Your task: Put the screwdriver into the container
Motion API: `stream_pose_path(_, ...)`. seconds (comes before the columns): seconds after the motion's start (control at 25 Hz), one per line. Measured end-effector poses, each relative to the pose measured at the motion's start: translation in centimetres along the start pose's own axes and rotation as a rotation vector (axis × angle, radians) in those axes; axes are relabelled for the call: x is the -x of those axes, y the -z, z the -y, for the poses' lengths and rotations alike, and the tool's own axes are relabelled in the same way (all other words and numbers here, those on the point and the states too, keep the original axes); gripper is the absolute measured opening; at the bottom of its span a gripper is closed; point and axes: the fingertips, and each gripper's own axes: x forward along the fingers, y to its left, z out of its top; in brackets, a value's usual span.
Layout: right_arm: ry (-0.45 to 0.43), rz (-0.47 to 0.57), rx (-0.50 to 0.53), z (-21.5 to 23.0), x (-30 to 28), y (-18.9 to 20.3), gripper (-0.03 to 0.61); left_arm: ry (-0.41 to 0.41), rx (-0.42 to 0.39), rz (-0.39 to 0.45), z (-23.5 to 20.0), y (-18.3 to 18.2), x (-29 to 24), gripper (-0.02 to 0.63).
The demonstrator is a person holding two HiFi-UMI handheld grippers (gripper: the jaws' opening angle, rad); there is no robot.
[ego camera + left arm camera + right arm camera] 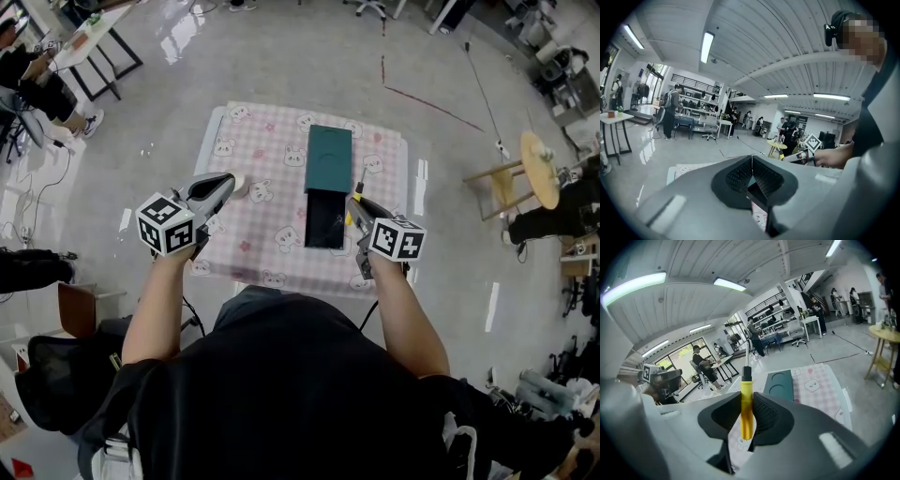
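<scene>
In a large workshop with a glossy grey floor, a counter covered in pink-checked cloth with bunny prints carries a dark green rectangular container, whose near part shows black. The right gripper hovers just beside the container's right edge, its fingers clenched on the yellow-handled screwdriver, which stands upright between them with its metal shaft pointing away from the person. The left gripper is held over the counter's left side, well apart from the container, its fingers pressed together on nothing.
</scene>
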Motion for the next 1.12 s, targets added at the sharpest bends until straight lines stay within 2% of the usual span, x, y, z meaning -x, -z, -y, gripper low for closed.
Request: stream_pose_path(1.12,0.047,-0.145,-0.059,3.4,-4.8,5.4,0.107,-0.026,0.029,-0.017,-1.9,1.3,0.9,0.002)
